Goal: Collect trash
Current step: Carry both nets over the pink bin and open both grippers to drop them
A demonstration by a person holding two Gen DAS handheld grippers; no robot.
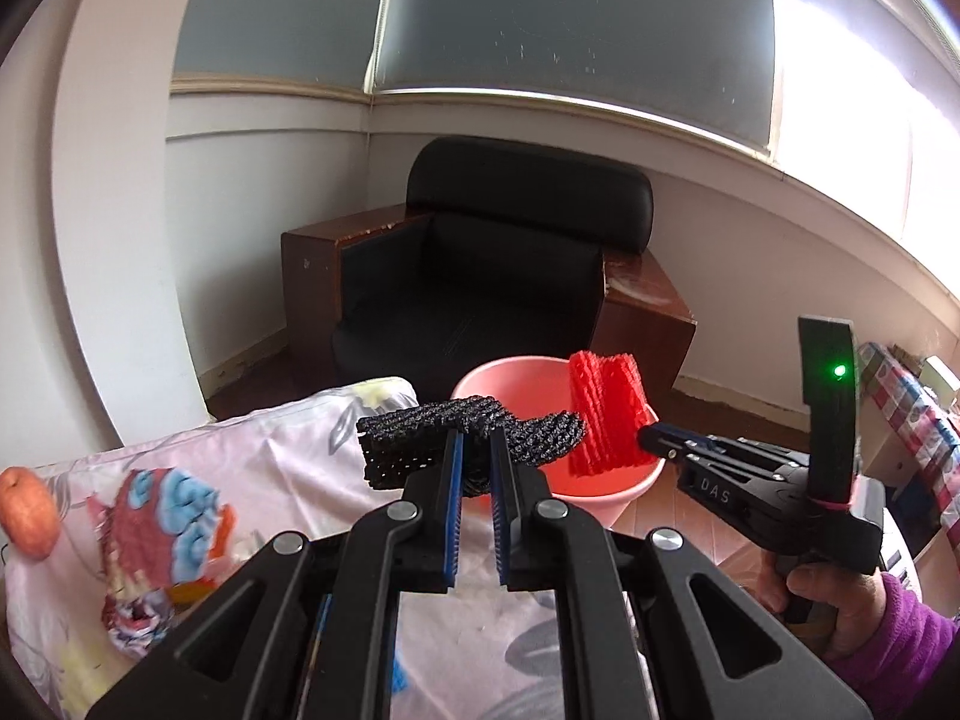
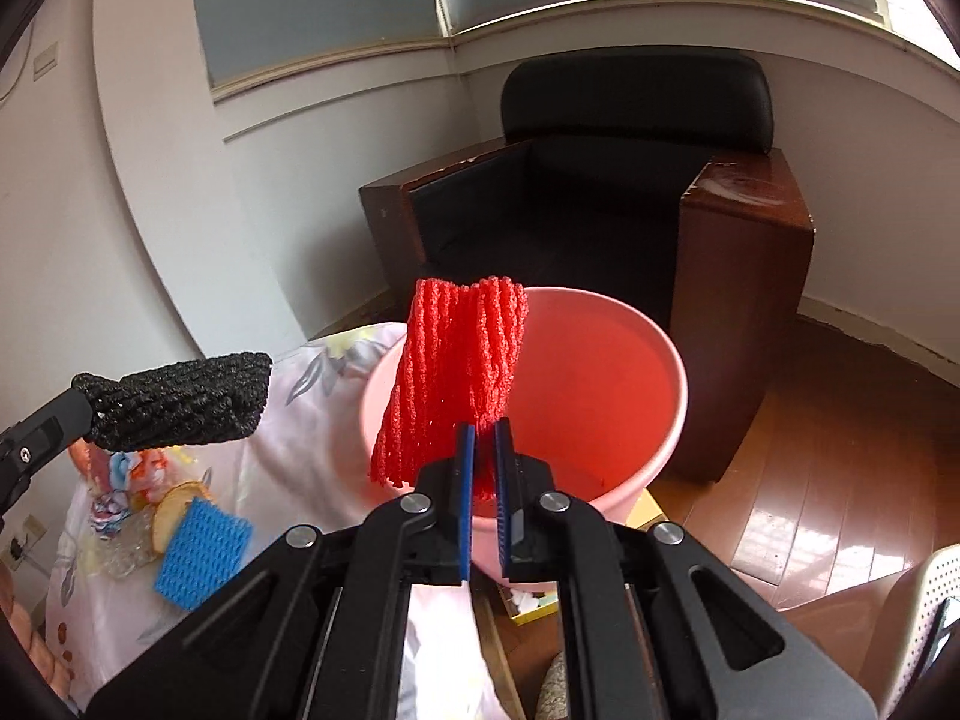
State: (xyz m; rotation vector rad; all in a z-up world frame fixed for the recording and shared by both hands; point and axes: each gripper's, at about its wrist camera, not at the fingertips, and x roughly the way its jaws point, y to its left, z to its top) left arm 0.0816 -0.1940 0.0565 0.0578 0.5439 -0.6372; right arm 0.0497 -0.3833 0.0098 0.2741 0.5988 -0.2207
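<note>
Two foam nets are up in the air: a red net (image 2: 459, 372) pinched in the right gripper (image 2: 485, 450) over the pink bucket (image 2: 666, 396), and a black net (image 1: 468, 441) clamped in the left gripper (image 1: 477, 456) above the floral cloth (image 1: 288, 474). Only the right view shows a third, blue net (image 2: 201, 558) lying on the cloth. A black armchair (image 1: 498, 264) fills the corner.

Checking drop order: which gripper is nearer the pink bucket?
Right. The right gripper holds the red net at the pink bucket, over its opening; the left gripper, with the black net, is over the table beside it.
</note>
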